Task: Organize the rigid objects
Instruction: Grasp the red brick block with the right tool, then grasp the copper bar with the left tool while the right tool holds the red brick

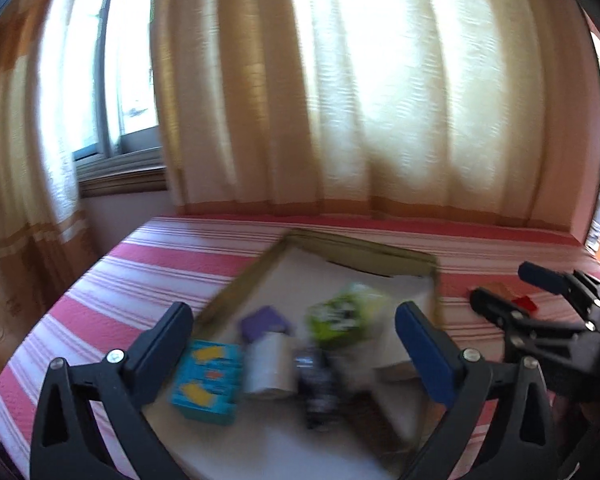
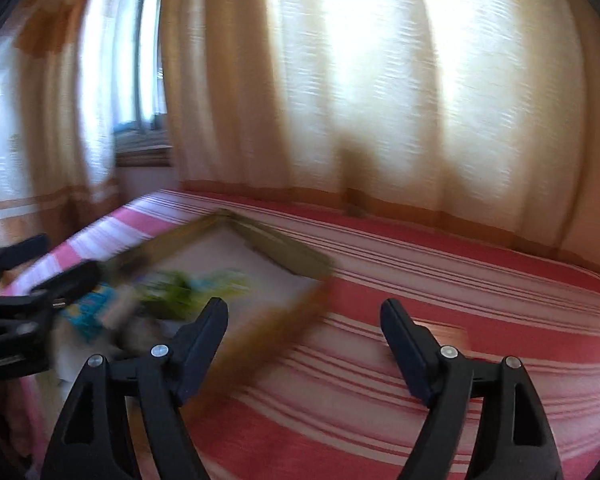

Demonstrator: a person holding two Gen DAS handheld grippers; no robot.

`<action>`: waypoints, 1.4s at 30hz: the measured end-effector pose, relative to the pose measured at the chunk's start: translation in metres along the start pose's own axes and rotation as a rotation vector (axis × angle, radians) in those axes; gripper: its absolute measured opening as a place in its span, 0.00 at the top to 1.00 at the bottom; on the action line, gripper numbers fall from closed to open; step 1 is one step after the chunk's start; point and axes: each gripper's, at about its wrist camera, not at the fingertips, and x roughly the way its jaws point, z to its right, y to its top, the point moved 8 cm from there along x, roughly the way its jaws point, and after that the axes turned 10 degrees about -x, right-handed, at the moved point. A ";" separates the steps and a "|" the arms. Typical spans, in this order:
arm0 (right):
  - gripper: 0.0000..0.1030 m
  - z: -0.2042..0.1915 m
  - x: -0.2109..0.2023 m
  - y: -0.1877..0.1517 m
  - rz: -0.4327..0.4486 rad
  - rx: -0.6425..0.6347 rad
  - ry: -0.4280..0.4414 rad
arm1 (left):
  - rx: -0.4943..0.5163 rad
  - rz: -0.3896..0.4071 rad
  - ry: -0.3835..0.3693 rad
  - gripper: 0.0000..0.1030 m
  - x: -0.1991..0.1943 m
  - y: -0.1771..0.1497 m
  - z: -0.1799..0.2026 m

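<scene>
A shallow cardboard tray (image 1: 364,246) lies on a striped bed. Inside it, blurred, are a teal box (image 1: 206,380), a white cylinder (image 1: 270,364), a purple box (image 1: 264,322), a green package (image 1: 344,312) and a dark object (image 1: 318,384). My left gripper (image 1: 294,320) stands open above these, holding nothing. To the right of the tray my right gripper (image 1: 508,288) is open too, near a small red piece (image 1: 525,303). In the right wrist view the right gripper (image 2: 304,312) hangs open over the tray's (image 2: 284,252) near corner and the bedspread. The left gripper (image 2: 54,260) shows at the left edge.
The red-and-white striped bedspread (image 2: 440,400) spreads out to the right of the tray. A flat tan object (image 2: 450,332) lies on it behind my right finger. Tan curtains (image 1: 340,100) hang along the far side, with a window (image 1: 132,80) at the left.
</scene>
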 end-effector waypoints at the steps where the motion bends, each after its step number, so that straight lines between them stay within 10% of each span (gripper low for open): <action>1: 0.22 0.012 0.002 -0.005 -0.022 0.006 -0.032 | 0.012 -0.013 -0.021 0.00 0.001 -0.003 0.012; 7: 0.22 0.082 0.013 -0.043 -0.160 0.116 -0.131 | 0.093 -0.056 -0.086 0.00 0.001 -0.019 0.074; 20: 0.23 0.088 0.047 -0.072 -0.331 0.203 0.003 | 0.172 -0.067 -0.101 0.00 0.027 -0.019 0.135; 22: 0.35 0.092 0.046 -0.075 -0.331 0.221 0.018 | 0.178 -0.071 -0.105 0.00 0.030 -0.021 0.140; 42: 0.35 0.209 0.002 -0.107 -0.291 0.403 -0.223 | 0.192 -0.342 -0.197 0.01 0.118 -0.062 0.237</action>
